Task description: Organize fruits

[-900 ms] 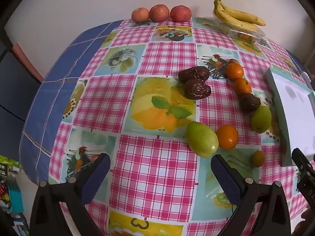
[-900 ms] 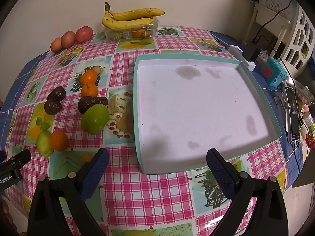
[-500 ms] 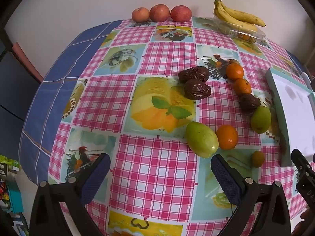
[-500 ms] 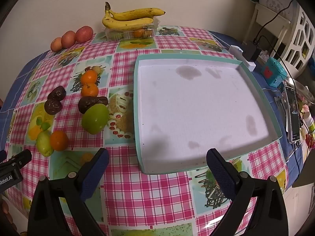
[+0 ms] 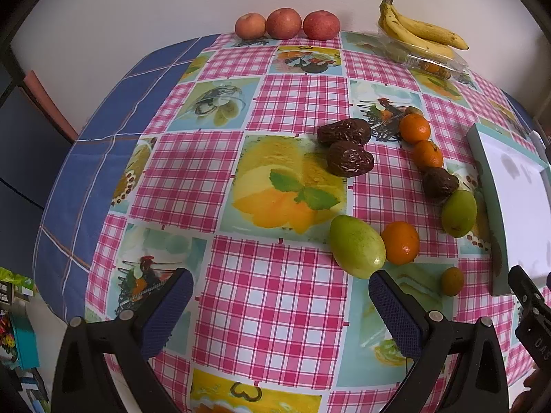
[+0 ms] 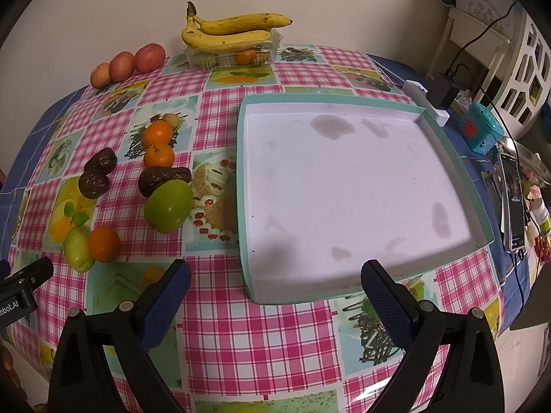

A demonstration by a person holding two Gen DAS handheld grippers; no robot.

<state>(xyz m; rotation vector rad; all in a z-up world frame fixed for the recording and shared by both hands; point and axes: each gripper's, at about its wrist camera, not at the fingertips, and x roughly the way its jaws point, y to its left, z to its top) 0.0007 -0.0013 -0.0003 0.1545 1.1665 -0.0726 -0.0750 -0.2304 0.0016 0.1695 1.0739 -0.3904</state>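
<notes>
Over the tablecloth [image 5: 275, 292], both tools [image 5: 279, 306] [image 6: 275, 296] hover agape.

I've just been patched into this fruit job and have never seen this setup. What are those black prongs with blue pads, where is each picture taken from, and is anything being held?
There is no robot arm here: a person holds a two-finger gripper in each hand, and a fisheye camera on each one looks forward along its fingers. The prongs are those fingers.

The left gripper is open and holds nothing. Its view shows loose fruit on the checked tablecloth: a green mango touching an orange, two dark dates, and three peaches by the wall.

The right gripper is also open with nothing in it. Its view faces an empty teal-rimmed tray. Bananas lie on a clear plastic box at the back.
</notes>
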